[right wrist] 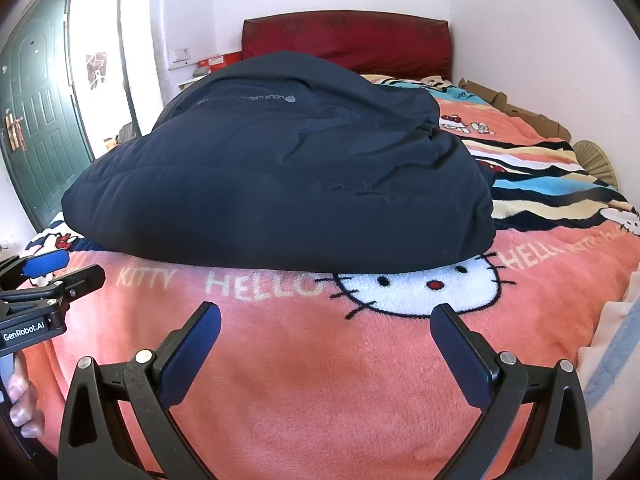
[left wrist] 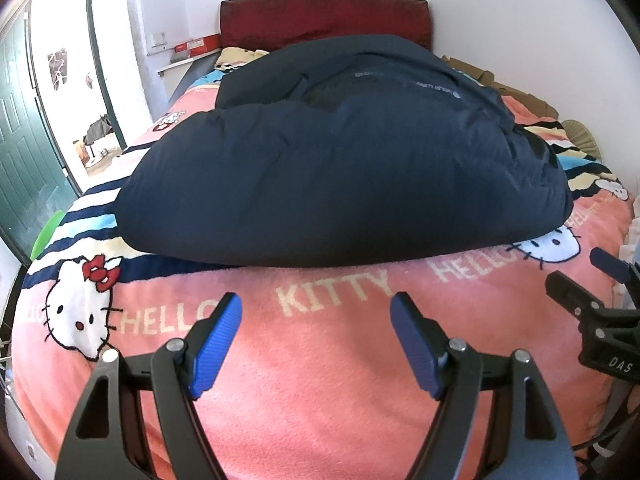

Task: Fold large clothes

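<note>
A dark navy padded jacket (left wrist: 340, 168) (right wrist: 280, 184) lies folded in a thick bundle on the pink cartoon-cat blanket (left wrist: 320, 360) (right wrist: 320, 360) that covers the bed. My left gripper (left wrist: 316, 306) hangs open over bare blanket, a short way in front of the jacket's near edge, nothing between its blue pads (left wrist: 218, 344). My right gripper (right wrist: 326, 318) is open too, just short of the jacket, empty. Each gripper shows at the edge of the other's view: the right gripper (left wrist: 588, 280), the left gripper (right wrist: 68, 270). A person's hand (right wrist: 20, 400) holds the left one.
A dark red headboard (left wrist: 324, 20) stands at the far end against a white wall. A green door (right wrist: 40, 120) and a bright doorway lie to the left. Cardboard pieces (right wrist: 520, 112) and a woven fan (right wrist: 596, 158) rest along the bed's right side.
</note>
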`<move>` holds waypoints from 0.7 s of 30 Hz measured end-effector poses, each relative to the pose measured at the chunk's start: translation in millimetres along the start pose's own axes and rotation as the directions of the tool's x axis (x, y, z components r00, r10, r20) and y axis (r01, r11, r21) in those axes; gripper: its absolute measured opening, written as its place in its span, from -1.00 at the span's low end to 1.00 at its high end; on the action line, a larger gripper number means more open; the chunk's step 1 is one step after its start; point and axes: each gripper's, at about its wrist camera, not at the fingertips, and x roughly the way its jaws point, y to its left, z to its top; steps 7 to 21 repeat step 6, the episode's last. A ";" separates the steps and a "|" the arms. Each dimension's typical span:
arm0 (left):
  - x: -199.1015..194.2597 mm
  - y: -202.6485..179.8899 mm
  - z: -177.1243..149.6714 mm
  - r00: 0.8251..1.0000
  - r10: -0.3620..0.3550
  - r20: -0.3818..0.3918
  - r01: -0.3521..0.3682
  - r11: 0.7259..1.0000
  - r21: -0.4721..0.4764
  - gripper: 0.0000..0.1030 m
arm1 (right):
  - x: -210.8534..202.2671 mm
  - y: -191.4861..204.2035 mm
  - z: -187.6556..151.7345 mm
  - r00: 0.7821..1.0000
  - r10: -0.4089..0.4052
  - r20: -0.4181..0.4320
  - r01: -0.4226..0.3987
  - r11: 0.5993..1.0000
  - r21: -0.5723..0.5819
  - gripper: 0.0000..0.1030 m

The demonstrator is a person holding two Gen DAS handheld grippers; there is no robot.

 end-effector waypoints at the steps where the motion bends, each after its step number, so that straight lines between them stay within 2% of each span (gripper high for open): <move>1: -0.2 0.0 0.1 1.000 -0.001 0.000 0.001 1.000 0.000 0.47 | 0.1 -0.1 0.0 1.000 0.000 -0.001 0.000 1.000 0.000 0.99; 21: -0.4 -0.5 -0.4 1.000 -0.002 0.003 0.002 1.000 0.007 0.47 | 0.1 -0.2 0.1 1.000 0.000 -0.001 0.000 1.000 0.000 0.99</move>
